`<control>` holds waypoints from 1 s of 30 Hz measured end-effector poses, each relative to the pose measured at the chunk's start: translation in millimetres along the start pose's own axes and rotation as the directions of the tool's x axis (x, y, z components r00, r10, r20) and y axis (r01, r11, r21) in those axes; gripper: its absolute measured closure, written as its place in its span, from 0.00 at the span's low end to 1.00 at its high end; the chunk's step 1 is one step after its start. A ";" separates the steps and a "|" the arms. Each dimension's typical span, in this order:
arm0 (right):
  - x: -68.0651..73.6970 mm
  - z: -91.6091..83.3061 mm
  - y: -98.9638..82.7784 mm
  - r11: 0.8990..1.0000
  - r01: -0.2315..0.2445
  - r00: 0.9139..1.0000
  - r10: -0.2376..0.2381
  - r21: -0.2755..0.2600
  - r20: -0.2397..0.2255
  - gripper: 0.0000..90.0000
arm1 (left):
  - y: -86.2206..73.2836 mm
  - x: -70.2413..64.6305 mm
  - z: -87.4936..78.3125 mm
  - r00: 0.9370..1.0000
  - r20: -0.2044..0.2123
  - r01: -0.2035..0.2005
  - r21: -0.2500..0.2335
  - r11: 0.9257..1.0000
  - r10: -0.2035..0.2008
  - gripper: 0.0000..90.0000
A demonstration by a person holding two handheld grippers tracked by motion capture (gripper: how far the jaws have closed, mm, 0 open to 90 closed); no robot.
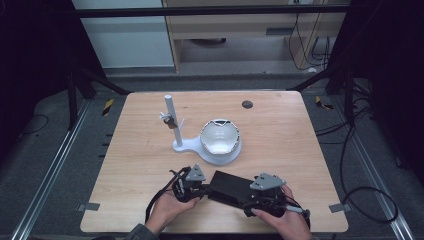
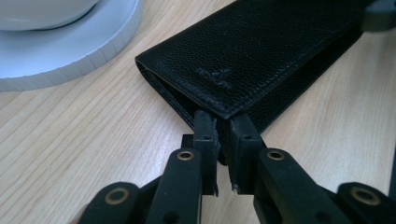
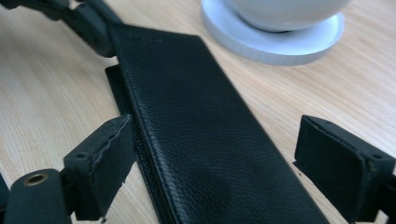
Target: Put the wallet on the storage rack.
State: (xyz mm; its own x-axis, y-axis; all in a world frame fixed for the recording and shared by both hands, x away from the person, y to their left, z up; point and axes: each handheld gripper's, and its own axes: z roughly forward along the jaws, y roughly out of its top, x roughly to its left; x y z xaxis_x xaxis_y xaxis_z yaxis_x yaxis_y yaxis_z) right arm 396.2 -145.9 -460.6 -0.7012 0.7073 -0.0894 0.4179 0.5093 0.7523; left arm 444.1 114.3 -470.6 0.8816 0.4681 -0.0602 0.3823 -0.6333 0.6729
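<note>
- We work on a black leather wallet [image 1: 231,188] that lies flat on the desk [image 1: 280,135], near its front edge, just in front of the white stand [image 1: 212,150] that carries a bowl [image 1: 220,136]
- Our left tool [image 2: 224,126] is clamped on the wallet's near corner, its jaws nearly together around the folded edge
- Our right tool [image 3: 210,154] straddles the other end with its jaws wide apart, one on each long side of the wallet and neither pad pressing on it
- We judge the step in hand to be steadying the wallet at one end while the right tool lines up to take the other
- The next move calls for closing the right tool squarely across the wallet's width, or catching only the top flap if we mean to open it, while the left grip stays firm so the leather doesn't slide
</note>
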 end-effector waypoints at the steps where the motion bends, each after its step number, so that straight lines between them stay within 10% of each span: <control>1: 1.8 3.0 2.1 1.000 0.012 1.000 -0.012 0.017 -0.002 0.15 | 2.4 0.3 3.1 1.000 0.005 -0.005 0.009 1.000 0.005 0.90; 30: 8.4 33.8 13.2 0.982 0.091 0.996 -0.089 0.164 -0.016 0.18 | 18.0 10.8 0.3 1.000 0.013 0.022 -0.010 1.000 -0.021 0.92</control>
State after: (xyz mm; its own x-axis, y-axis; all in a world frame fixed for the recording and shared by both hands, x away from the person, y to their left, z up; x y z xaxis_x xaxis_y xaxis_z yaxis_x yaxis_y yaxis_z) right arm 415.4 -116.6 -473.5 -0.7451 0.6509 -0.1456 0.4414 0.6449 0.6239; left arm 460.6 107.8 -459.3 0.8767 0.4735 -0.0843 0.3983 -0.6166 0.6791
